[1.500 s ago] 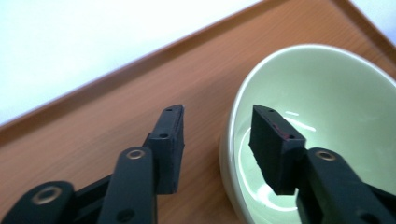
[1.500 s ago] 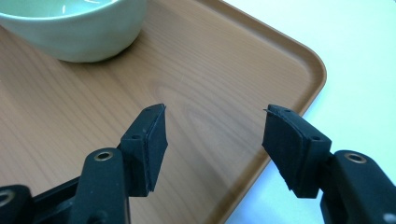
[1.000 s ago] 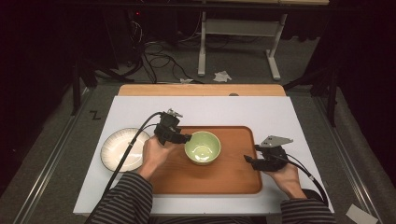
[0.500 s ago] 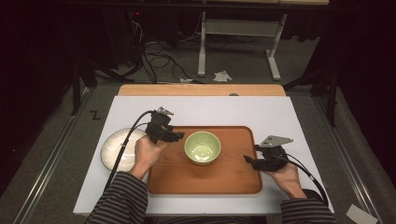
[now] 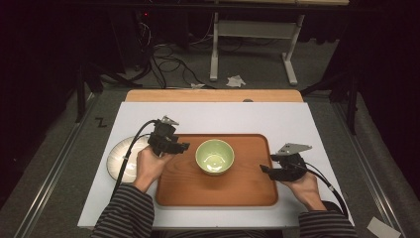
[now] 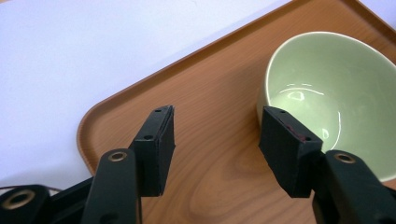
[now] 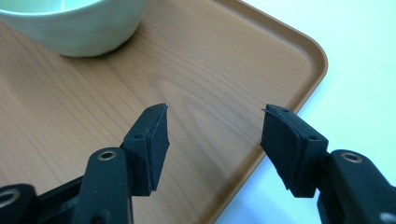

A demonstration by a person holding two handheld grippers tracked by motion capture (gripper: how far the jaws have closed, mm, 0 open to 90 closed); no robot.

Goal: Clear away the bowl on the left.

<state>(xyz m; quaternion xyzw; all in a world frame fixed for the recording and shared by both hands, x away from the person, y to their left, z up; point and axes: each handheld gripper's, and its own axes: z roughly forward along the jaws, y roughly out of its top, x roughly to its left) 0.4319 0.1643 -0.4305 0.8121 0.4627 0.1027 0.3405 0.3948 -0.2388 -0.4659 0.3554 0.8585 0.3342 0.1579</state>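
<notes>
Backing my left gripper away from the green bowl is what I am doing right now: a second ago its jaws were right up against the bowl's left rim, half a second ago they were drawing off, and now they are sitting over the left part of the wooden tray, near the bowl but apart from it. In the left gripper view the jaws are standing wide apart with nothing between them, the bowl's wall lying just beyond the right-hand pad and bare tray wood under the gap. I am reading that as the bowl being placed and let go; it is resting upright in the middle of the tray, a little toward the far side, and it is looking empty.

My right gripper is holding where it was across all three moments, by the tray's right edge. Its jaws are also spread wide and gripping nothing, hovering over the tray's rounded corner with the white tabletop beyond.

Counting what I am working with: one green bowl, one wooden tray, one white plate lying on the tabletop just left of the tray, partly under my left hand, and two grippers. I am judging the plate to be the likely next thing to handle, since the left gripper is moving that way.
</notes>
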